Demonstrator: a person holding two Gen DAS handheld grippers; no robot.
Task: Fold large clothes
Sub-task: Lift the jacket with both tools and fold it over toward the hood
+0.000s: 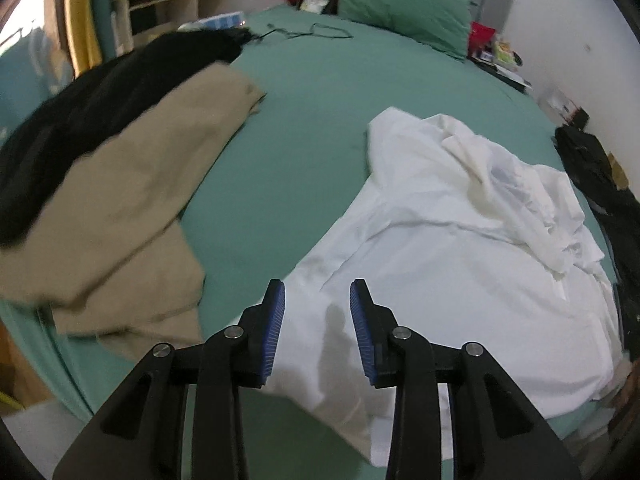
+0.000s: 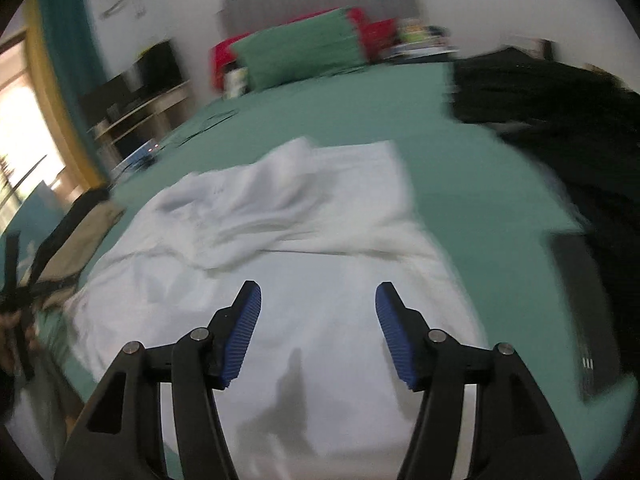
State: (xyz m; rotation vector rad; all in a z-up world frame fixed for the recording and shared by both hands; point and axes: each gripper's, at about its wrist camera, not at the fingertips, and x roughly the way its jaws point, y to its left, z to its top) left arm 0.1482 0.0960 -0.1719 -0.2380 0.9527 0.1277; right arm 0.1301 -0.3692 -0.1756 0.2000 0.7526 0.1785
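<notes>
White garment (image 1: pixel 460 216): rumpled on the green bed (image 1: pixel 304 120), right of the tan garment (image 1: pixel 120 200).
Left gripper (image 1: pixel 317 300): spread, empty, above its near edge.
Right gripper (image 2: pixel 318 300): spread wide, empty, over its flat part.

White garment (image 1: pixel 460 240), large, spread on the green bed sheet (image 1: pixel 304 128); lower half flat, upper part rumpled and bunched toward 1 o'clock. In the right wrist view it fills centre frame, folds at 11 o'clock.
</notes>
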